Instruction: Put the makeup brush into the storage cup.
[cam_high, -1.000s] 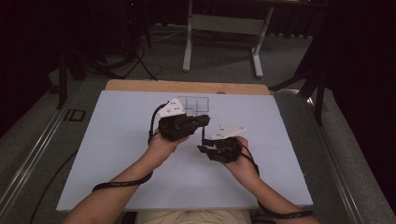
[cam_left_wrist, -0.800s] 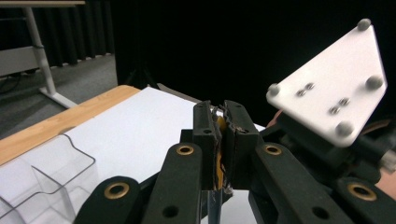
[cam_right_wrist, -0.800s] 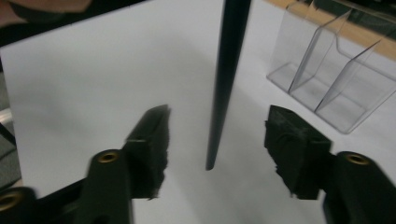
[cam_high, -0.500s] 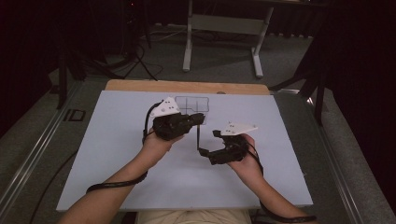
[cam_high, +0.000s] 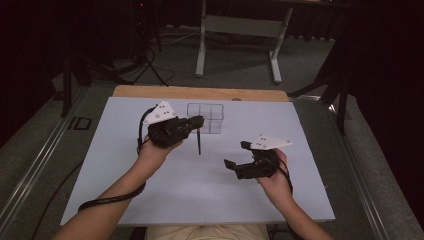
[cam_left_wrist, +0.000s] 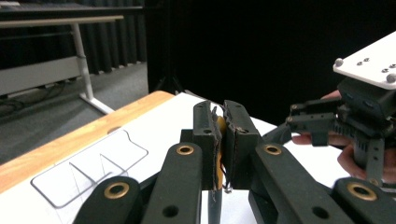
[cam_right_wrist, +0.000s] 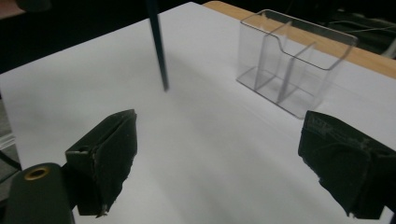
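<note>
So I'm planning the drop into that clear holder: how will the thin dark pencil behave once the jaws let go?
The pencil looks stiff: it hangs straight from the left gripper, held only at its top. Being slender and probably round, it would likely topple and roll on the smooth white table. The clear holder looks light, so a nudge might shift it.

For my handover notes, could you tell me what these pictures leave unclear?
- Pen: its top is hidden between the shut jaws of the left gripper in the left gripper view.
- Pen tip: blurred in the right gripper view.
- Clear holder: contents too faint to tell from the high view.
</note>
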